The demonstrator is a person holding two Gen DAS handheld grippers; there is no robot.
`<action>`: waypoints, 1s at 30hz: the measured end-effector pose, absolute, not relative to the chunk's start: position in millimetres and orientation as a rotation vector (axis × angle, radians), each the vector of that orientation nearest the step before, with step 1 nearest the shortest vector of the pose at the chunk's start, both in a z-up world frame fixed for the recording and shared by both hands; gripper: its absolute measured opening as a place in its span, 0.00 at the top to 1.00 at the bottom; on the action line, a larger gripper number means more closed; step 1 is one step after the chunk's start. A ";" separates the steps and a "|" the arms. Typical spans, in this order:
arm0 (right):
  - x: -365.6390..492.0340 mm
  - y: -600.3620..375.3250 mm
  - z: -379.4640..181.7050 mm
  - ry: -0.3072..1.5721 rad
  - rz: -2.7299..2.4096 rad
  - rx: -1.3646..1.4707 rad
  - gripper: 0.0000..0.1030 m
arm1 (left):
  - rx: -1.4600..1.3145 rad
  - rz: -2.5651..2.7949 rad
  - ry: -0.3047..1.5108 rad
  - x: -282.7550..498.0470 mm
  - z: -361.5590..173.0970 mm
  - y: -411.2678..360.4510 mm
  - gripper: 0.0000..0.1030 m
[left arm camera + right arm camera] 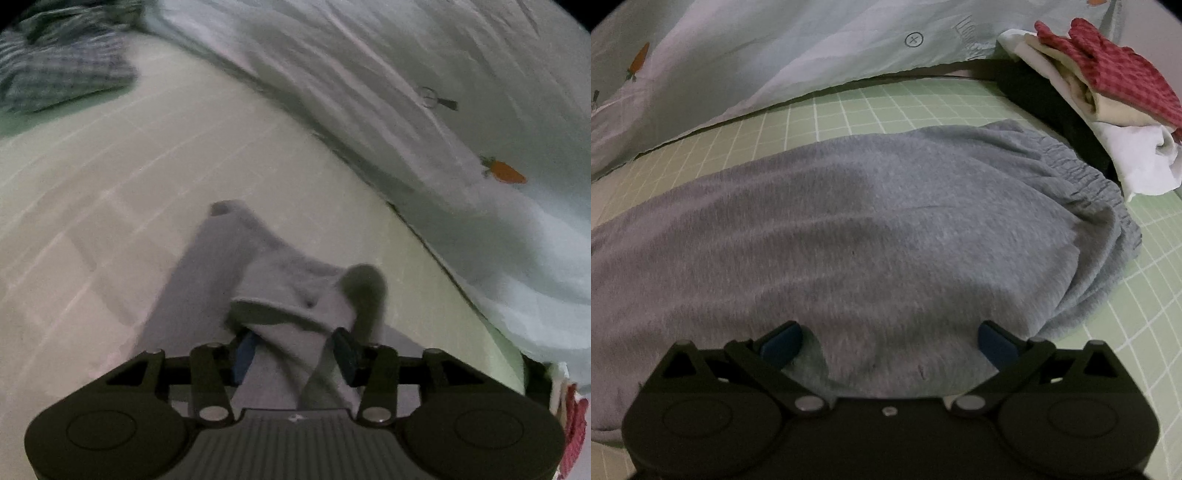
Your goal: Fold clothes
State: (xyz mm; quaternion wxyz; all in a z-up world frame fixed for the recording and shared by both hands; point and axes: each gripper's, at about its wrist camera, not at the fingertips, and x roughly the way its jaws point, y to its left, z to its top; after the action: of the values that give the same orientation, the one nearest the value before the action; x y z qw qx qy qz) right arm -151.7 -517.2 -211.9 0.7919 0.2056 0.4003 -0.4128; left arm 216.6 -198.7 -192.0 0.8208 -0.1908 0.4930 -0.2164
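Grey sweatpants [868,229] lie spread on the green grid mat [923,107], with the elastic waistband [1082,170] at the right. My right gripper [890,343] is open, low over the near edge of the pants, with cloth between its blue pads [781,345]. In the left wrist view, my left gripper [295,350] is shut on a bunched end of the grey pants [280,295] and holds it above the mat [110,184]. That view is blurred.
A pale duvet with carrot prints [757,55] lies along the far side of the mat and also shows in the left wrist view [406,92]. A pile of red-checked and white clothes [1108,96] sits at the far right. A checked garment [62,74] lies at the far left.
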 end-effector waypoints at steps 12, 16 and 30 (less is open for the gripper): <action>-150.0 -518.7 -213.0 0.871 -0.874 0.435 0.00 | -0.046 -0.849 0.992 170.7 -174.3 -310.6 0.51; -150.7 -518.9 -213.5 0.867 -0.870 0.435 0.00 | -0.071 -0.841 1.001 158.3 -170.5 -297.3 0.49; -112.9 -483.5 -167.8 0.742 -0.865 0.286 0.00 | 0.051 -0.373 1.039 134.0 -167.0 -173.4 0.35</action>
State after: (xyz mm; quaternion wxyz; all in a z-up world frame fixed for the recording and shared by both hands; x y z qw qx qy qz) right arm -112.9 -483.5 -167.8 0.8323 0.1351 0.3501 -0.4079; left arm 134.0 -173.4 -167.0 0.8511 0.0242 0.4937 -0.1772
